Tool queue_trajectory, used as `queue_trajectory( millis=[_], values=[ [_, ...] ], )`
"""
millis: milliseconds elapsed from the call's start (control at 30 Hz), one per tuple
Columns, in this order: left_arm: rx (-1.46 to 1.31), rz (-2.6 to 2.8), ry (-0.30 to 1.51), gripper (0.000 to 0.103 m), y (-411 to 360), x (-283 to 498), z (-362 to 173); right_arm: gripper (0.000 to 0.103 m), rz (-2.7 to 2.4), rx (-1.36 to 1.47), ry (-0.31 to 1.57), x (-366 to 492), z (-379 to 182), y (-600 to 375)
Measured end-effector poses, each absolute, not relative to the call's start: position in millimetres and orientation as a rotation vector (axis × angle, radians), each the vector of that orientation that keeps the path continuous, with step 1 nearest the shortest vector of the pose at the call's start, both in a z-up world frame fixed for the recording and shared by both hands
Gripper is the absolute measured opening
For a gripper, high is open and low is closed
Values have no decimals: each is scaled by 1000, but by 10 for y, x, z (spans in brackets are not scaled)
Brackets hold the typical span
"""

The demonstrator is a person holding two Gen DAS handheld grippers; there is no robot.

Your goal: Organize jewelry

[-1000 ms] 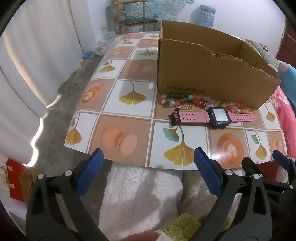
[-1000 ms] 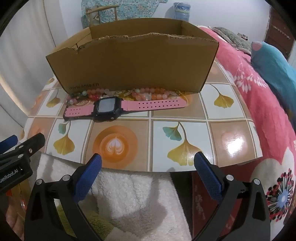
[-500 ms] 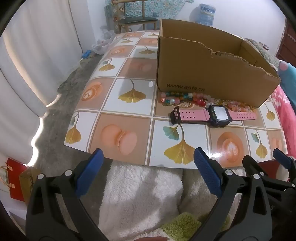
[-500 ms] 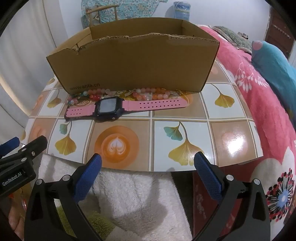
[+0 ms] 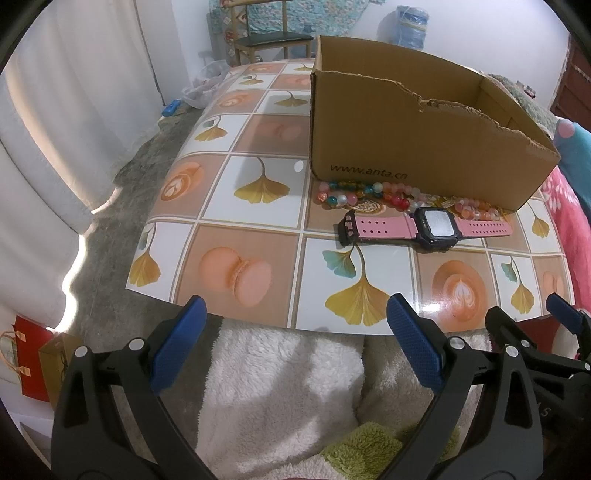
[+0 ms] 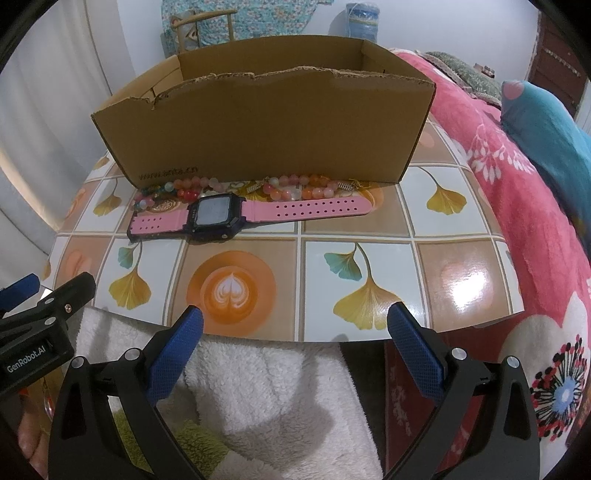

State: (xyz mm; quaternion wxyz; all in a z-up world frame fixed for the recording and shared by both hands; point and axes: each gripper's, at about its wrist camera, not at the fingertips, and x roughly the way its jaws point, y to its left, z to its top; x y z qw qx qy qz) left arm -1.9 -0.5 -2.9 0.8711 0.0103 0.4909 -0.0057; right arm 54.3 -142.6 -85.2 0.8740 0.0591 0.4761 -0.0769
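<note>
Grippers left [image 5: 295, 343] and right [image 6: 295, 345] gape empty before watch [image 6: 218, 218], beads [image 5: 369, 194]

The box [image 6: 266, 122] is sitting on the surface [image 6: 369, 221], toward its far edge. The beads [image 6: 295, 184] are lying along the box's near wall, touching it. The watch [image 6: 218, 216] is lying just before the beads, stretched parallel to the surface's near edge.

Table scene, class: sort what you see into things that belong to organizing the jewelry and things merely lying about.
Part of the job:
pink watch
beaded bracelets
cardboard box
left gripper, open
right gripper, open

Just lying about:
wooden chair
water bottle
red gift bag
teal pillow
</note>
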Motion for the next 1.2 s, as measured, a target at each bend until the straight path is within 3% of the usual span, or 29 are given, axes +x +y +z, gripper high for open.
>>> queue_trajectory(
  millis=[1200],
  values=[
    [26,-15,1036,94,27,-8,-78,97,-177,114,1002,574,-837,-1412]
  ],
)
